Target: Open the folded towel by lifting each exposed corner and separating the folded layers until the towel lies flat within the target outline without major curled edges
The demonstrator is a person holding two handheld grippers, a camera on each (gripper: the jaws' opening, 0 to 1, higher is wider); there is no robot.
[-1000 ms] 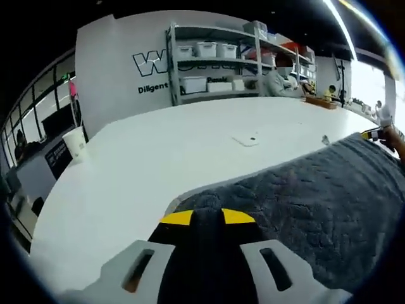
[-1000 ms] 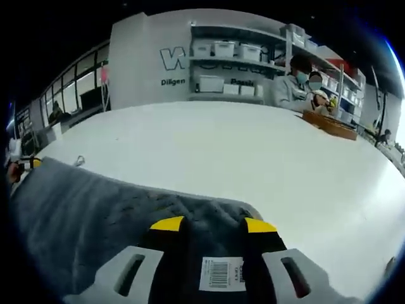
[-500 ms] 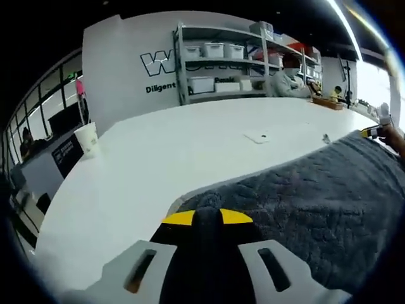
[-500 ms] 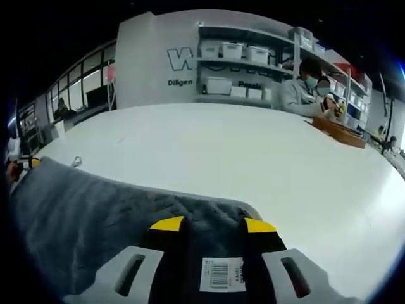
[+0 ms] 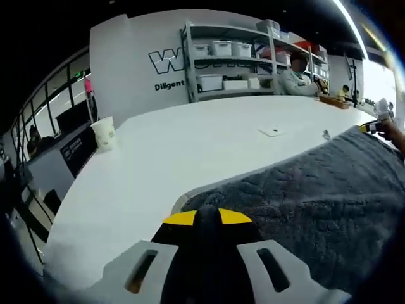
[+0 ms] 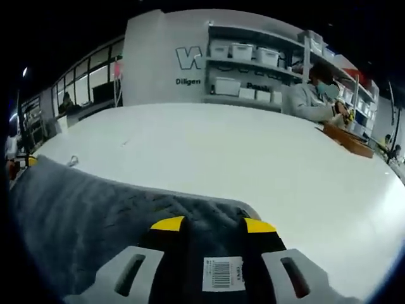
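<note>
Left gripper view: left gripper (image 5: 208, 218) jaws pinched together on the grey towel (image 5: 304, 202) at its corner; towel edge runs rightward to the far right gripper (image 5: 374, 126).
Open room: bare white table (image 5: 190, 145) beyond; paper cup (image 5: 104, 133) at the left edge.
Right gripper view: right gripper (image 6: 214, 224) clamped on towel (image 6: 88, 209) corner; table (image 6: 253, 152) bare ahead.

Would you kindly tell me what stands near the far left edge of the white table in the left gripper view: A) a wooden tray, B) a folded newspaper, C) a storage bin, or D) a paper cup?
D: a pale paper cup stands upright by the left edge of the white table, well away from the grey towel that the left gripper holds.
</note>
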